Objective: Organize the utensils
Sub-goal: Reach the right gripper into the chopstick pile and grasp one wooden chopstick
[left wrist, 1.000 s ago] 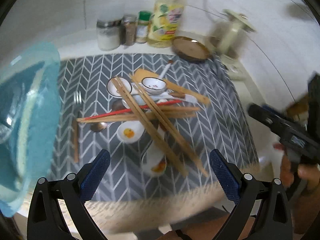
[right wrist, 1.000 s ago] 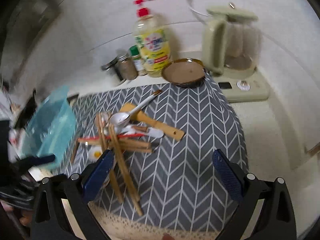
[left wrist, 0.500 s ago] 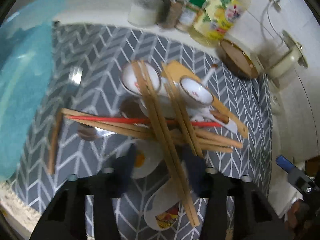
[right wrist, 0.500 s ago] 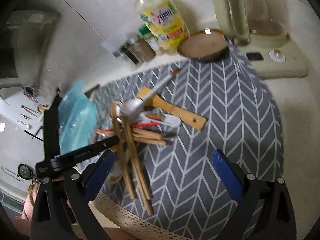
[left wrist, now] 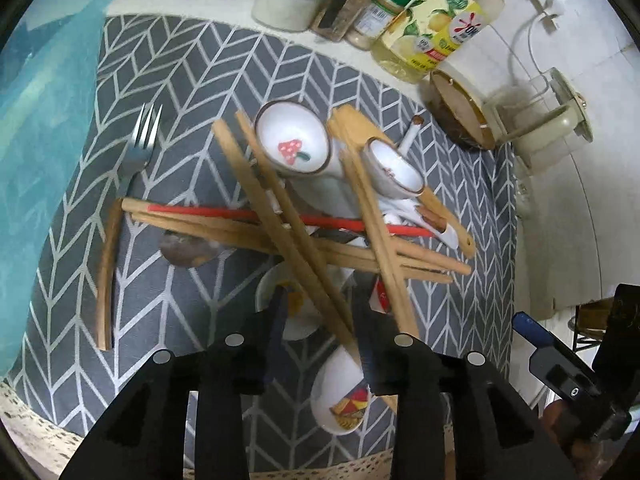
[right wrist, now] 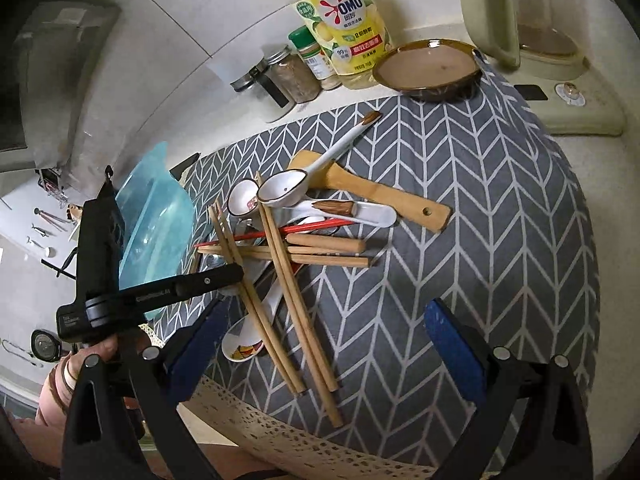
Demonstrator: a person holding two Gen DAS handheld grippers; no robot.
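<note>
Utensils lie heaped near the middle of the grey chevron mat [left wrist: 224, 80], and we place everything else by that heap. Farthest to its left, off the mat's edge, we see the translucent blue bin [left wrist: 44, 128]. Next comes the steel fork [left wrist: 140, 148], lying apart from the heap with its tines pointing away from us. In the heap itself a red chopstick [left wrist: 224, 213] runs crosswise over several wooden chopsticks [left wrist: 280, 216], and a white spoon with a mushroom print [left wrist: 292, 146] lies at the far side beside a wooden spatula [left wrist: 362, 134].

Our left gripper [left wrist: 320, 316] comes down over the near side of the heap. Its jaws are closing, with one pair of the wooden chopsticks running between them; we cannot tell from the blur whether the pads already press on the wood. A white spoon with a coloured pattern [left wrist: 344, 396] lies just under those jaws.

To the right of the heap is bare mat, and there our right gripper [right wrist: 332, 344] hangs, its blue pads spread wide with nothing between them; the near ends of two chopstick pairs [right wrist: 304, 320] reach into the gap without touching either pad.

Beyond the heap, off the mat's far edge, stand spice jars [right wrist: 292, 76], a yellow detergent bottle [right wrist: 344, 40], a brown dish [right wrist: 428, 68] and, farthest right, a pale kettle [right wrist: 520, 12].
</note>
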